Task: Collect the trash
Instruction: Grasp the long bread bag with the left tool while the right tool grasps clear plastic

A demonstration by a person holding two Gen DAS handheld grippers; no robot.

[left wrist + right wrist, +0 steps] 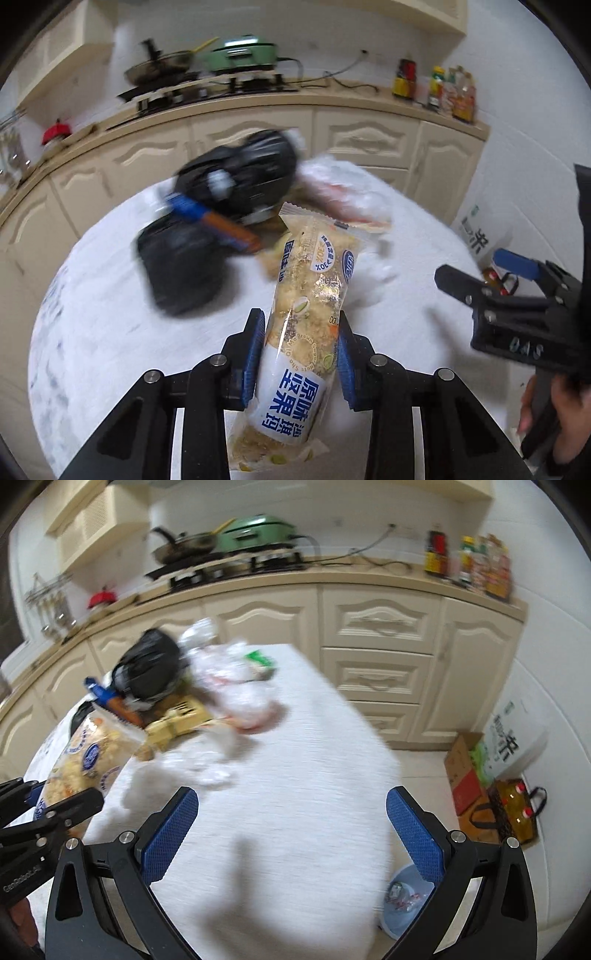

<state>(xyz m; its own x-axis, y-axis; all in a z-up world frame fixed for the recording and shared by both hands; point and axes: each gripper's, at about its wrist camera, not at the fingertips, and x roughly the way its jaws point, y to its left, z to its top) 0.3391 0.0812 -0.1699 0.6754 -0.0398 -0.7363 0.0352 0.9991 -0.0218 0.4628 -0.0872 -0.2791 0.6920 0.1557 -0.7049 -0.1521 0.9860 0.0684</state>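
Observation:
My left gripper (299, 317) is shut on a long snack packet (314, 280) with blue and white lettering, held lengthwise above the white tablecloth (110, 314). Beyond it lies a trash pile: a black bag (236, 177), a blue and orange wrapper (218, 221) and crumpled white plastic bags (351, 192). In the right wrist view the same pile shows a black bag (151, 664), white plastic (236, 686) and a yellow box (181, 720). My right gripper (291, 794) stands open over bare cloth with nothing between its fingers. A light blue bin (406, 897) sits on the floor by the table's right edge.
Cream kitchen cabinets (376, 627) run behind the table, with a stove, a pan (184, 546), a green cooker (255, 531) and bottles (469, 561) on the counter. Cardboard boxes (465, 775) and a bag with bottles (517, 808) stand on the floor at right.

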